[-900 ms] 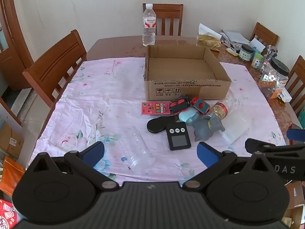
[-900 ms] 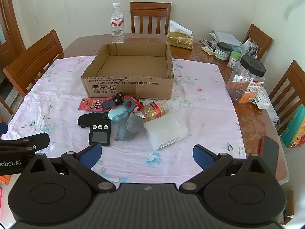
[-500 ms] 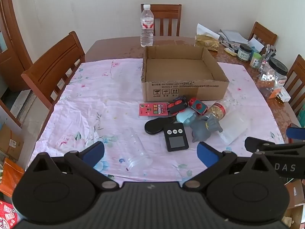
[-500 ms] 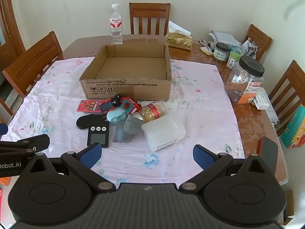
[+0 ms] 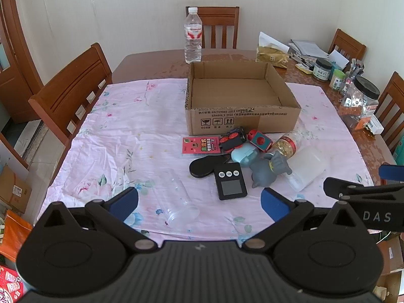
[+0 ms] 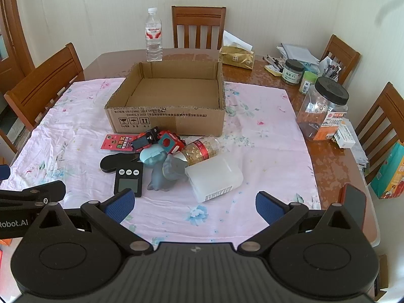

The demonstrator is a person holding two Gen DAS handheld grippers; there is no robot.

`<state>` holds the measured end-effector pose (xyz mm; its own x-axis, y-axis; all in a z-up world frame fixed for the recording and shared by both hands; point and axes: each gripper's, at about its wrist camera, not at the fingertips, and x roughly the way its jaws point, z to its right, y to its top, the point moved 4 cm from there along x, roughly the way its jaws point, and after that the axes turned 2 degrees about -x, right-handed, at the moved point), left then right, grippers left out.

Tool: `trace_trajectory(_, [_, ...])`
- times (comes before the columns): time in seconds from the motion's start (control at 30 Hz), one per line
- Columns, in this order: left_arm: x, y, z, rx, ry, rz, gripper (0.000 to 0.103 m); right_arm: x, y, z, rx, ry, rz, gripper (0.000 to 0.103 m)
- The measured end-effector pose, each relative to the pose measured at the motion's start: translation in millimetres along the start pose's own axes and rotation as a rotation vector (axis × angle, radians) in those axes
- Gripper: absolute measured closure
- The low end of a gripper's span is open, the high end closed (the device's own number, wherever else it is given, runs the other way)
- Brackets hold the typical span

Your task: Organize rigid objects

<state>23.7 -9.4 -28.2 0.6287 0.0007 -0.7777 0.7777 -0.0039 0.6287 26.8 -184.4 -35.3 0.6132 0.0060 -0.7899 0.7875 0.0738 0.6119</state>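
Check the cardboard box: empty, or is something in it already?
Empty. Both views show the box's bare cardboard floor, and the toys lie on the cloth in front of it.

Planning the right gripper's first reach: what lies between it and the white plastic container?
Only bare pink floral cloth. In the right wrist view, the right gripper stands open just short of the white plastic container, nothing between them.

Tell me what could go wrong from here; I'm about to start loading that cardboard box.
The clear plastic cup lies on its side on the cloth and may roll from closing fingers. The grey toy, gold-filled bottle and white container touch, so lifting one could drag its neighbours.
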Motion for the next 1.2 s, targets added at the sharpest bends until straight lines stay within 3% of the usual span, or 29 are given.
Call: trace_trajectory(1.2, [-6.1, 3.3, 8.4, 0.001, 0.007, 0.012, 0.0, -2.9, 2.0, 9.4, -0.004, 0.006, 0.021, 0.0])
